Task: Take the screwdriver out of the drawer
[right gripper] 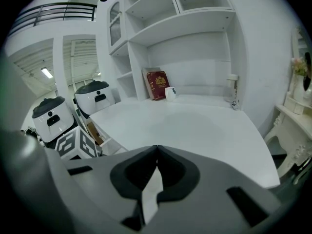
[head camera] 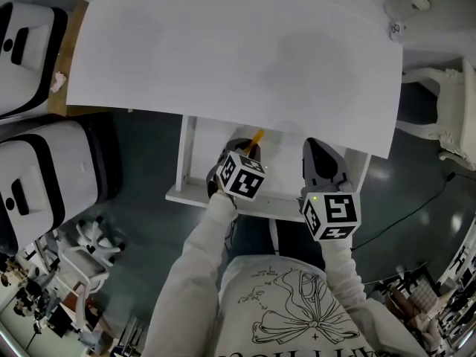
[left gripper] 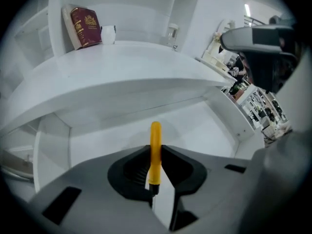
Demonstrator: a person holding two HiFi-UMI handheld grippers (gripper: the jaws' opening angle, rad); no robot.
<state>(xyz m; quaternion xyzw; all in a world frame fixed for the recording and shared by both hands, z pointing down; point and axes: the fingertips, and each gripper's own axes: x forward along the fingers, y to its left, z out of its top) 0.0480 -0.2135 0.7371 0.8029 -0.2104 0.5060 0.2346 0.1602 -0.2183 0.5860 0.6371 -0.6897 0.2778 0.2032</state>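
The screwdriver (left gripper: 155,133) has a yellow handle and a dark shaft. It stands upright between the jaws of my left gripper (left gripper: 155,147), which is shut on it. In the head view the yellow handle (head camera: 256,136) pokes out past my left gripper (head camera: 242,149), over the open white drawer (head camera: 186,192) under the desk. The drawer's white floor (left gripper: 209,126) lies below the tool. My right gripper (head camera: 321,161) hovers over the drawer's right part. Its jaws (right gripper: 156,149) are shut with nothing between them.
The white desk top (head camera: 238,50) overhangs the back of the drawer. Two white and black machines (head camera: 44,177) stand at the left, a white chair (head camera: 454,110) at the right. A red book (left gripper: 84,26) and a cup (left gripper: 108,34) sit on the desk by the shelves.
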